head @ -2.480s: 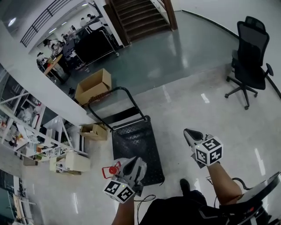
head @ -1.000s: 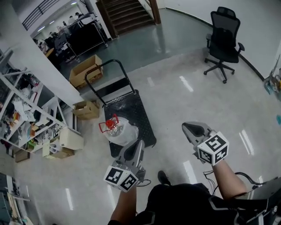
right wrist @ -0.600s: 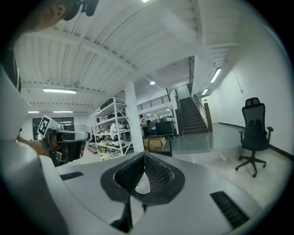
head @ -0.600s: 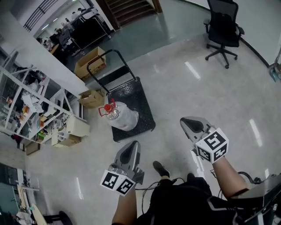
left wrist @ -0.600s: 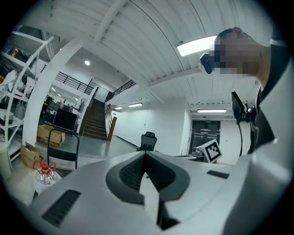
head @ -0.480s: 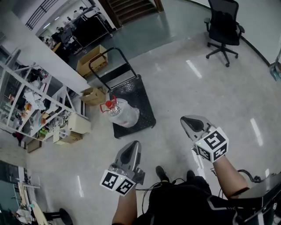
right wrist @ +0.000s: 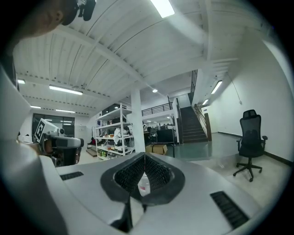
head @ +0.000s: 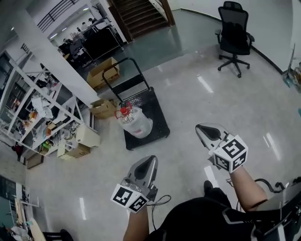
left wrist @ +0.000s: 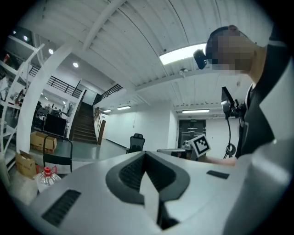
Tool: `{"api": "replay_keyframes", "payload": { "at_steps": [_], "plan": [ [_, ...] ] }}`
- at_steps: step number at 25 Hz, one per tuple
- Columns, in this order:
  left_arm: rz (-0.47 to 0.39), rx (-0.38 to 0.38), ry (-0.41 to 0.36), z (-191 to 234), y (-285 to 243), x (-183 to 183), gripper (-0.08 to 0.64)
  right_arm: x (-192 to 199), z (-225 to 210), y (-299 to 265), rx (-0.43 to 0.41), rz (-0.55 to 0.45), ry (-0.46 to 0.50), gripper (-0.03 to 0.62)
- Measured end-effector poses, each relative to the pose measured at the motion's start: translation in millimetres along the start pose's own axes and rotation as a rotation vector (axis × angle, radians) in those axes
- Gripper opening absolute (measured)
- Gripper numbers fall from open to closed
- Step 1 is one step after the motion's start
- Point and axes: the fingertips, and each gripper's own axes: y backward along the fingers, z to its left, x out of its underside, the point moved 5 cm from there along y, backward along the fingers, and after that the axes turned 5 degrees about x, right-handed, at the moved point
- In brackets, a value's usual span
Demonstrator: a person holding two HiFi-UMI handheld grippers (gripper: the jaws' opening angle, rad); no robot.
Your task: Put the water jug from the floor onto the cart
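Observation:
The clear water jug (head: 135, 124) with a red cap and handle stands upright on the near-left part of the black platform cart (head: 155, 115). The cart's push handle (head: 124, 63) rises at its far end. Both grippers hang well short of the cart, over bare floor. My left gripper (head: 151, 161) has its jaws closed with nothing between them, and so does my right gripper (head: 202, 129). In the left gripper view the jug (left wrist: 46, 177) and cart handle (left wrist: 58, 156) show small at far left, beyond the shut left gripper (left wrist: 145, 153). The right gripper (right wrist: 144, 156) points into the room.
A black office chair (head: 233, 35) stands at the far right. Cardboard boxes (head: 106, 73) lie behind and left of the cart, beside cluttered shelves (head: 33, 108). Stairs (head: 136, 14) rise at the back. A cable (head: 160, 201) and the person's foot (head: 208, 187) are below me.
The jug, up at my left gripper earlier, now stands on the cart. Both grippers have drawn back from the cart, which has shrunk away up the view.

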Motion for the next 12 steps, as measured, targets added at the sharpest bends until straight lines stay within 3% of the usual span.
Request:
{"api": "replay_keyframes", "payload": {
  "at_steps": [7,12],
  "plan": [
    [-0.027,0.075,0.04,-15,111,27,-0.008,26,123,45,0.042,0.037,-0.003,0.002],
    [-0.032,0.148,0.075,-36,162,36,-0.009,38,185,80,0.085,0.077,-0.021,0.003]
  ]
}}
